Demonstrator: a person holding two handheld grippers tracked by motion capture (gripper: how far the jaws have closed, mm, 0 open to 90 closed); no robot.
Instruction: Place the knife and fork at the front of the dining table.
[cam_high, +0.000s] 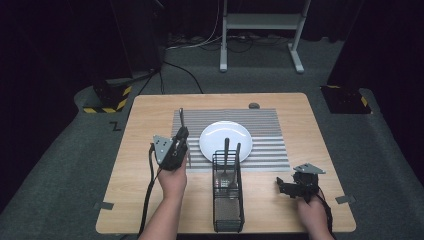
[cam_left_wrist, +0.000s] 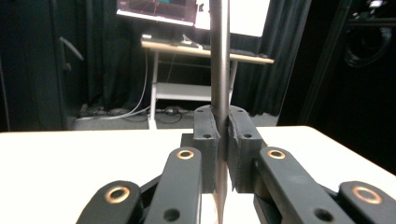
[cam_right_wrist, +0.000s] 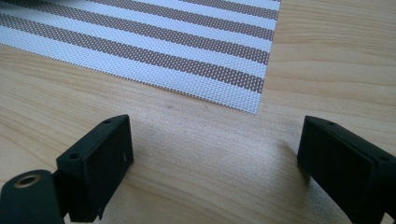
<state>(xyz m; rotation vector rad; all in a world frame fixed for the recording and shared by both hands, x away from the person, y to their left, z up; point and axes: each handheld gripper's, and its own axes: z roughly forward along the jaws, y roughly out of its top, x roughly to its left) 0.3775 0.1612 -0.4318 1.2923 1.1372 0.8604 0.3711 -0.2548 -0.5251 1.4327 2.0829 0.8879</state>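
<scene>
Right now your left gripper (cam_high: 181, 134) is clamped on a dark-handled utensil (cam_high: 181, 118), holding it upright over the striped placemat's (cam_high: 270, 145) left edge, beside the white plate (cam_high: 226, 140). Your right gripper (cam_high: 284, 187) rests near the table's (cam_high: 140, 150) front right corner with its jaws spread wide and nothing between them.

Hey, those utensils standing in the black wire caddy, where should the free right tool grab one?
Take a dark handle near its top, coming straight down from above. Both handles stand upright above the wire caddy rim, whose mesh walls block side approaches. The right tool stands open beside it.
</scene>
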